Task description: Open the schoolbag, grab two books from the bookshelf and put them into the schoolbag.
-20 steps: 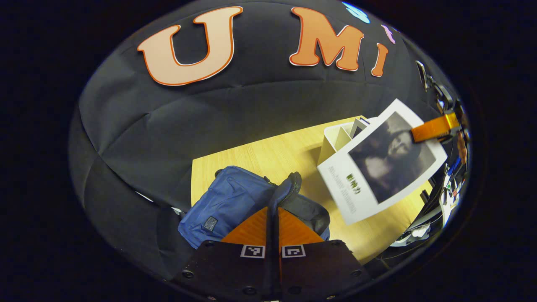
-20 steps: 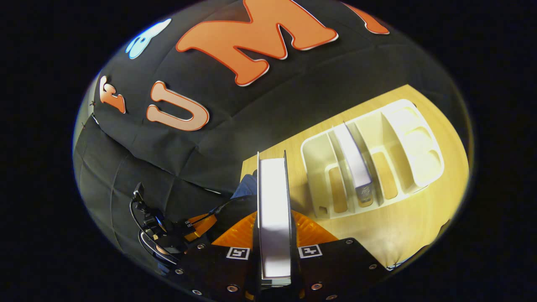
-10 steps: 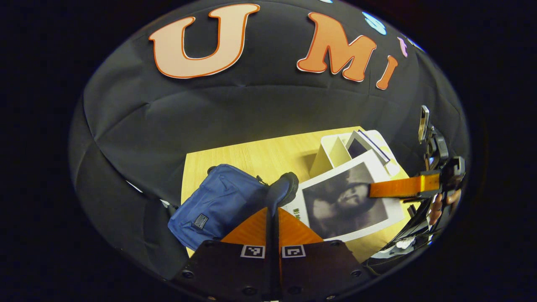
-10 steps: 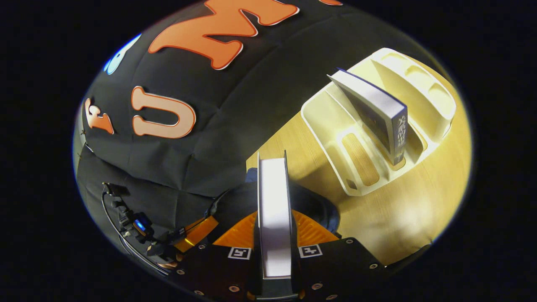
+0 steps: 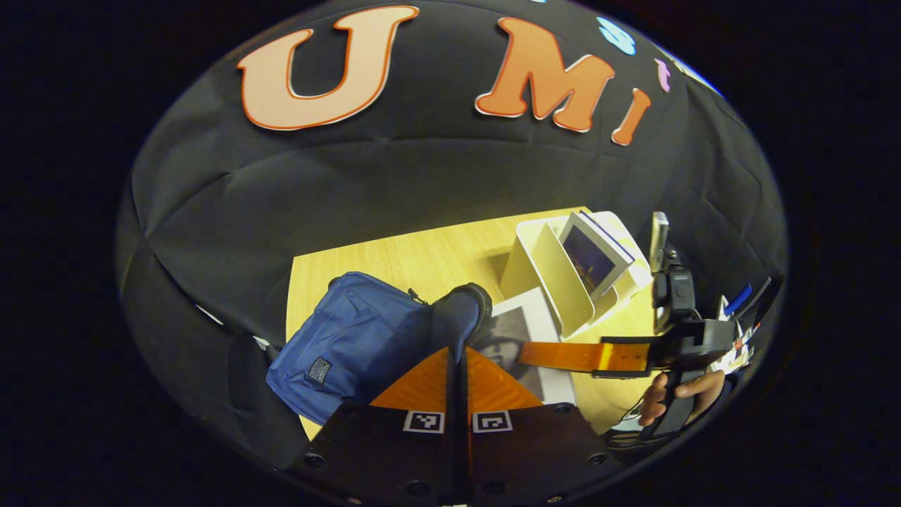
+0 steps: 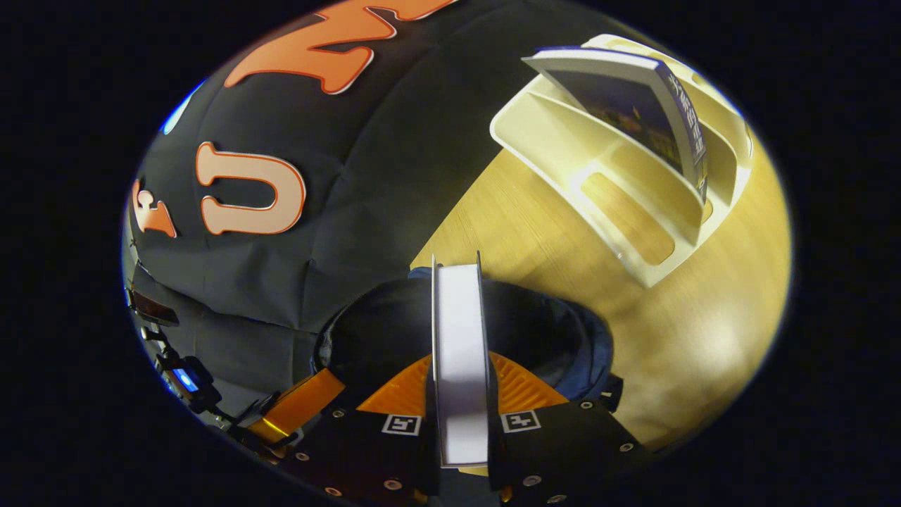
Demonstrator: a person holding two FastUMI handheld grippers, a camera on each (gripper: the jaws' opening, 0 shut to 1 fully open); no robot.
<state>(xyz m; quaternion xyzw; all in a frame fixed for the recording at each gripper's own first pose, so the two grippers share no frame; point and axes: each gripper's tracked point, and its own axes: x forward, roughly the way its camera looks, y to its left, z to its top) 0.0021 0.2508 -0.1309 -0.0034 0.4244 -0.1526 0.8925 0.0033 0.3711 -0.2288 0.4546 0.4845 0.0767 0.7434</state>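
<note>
Wooden table (image 6: 704, 338), right gripper (image 6: 461, 394) jaws clamping book (image 6: 459, 352) over open schoolbag (image 6: 549, 331), left gripper (image 5: 456, 380) jaws pinching its rim.

black cloth wall (image 5: 422, 183), wooden table (image 5: 422, 257)

Two books — one book (image 6: 459, 352) at the schoolbag's mouth, a second book (image 6: 637, 105) standing tilted in the bookshelf (image 6: 619, 204) beyond the schoolbag. One blue schoolbag (image 5: 352, 338), one white bookshelf, one wooden bench (image 5: 422, 257) — and two grippers beside the schoolbag.
</note>
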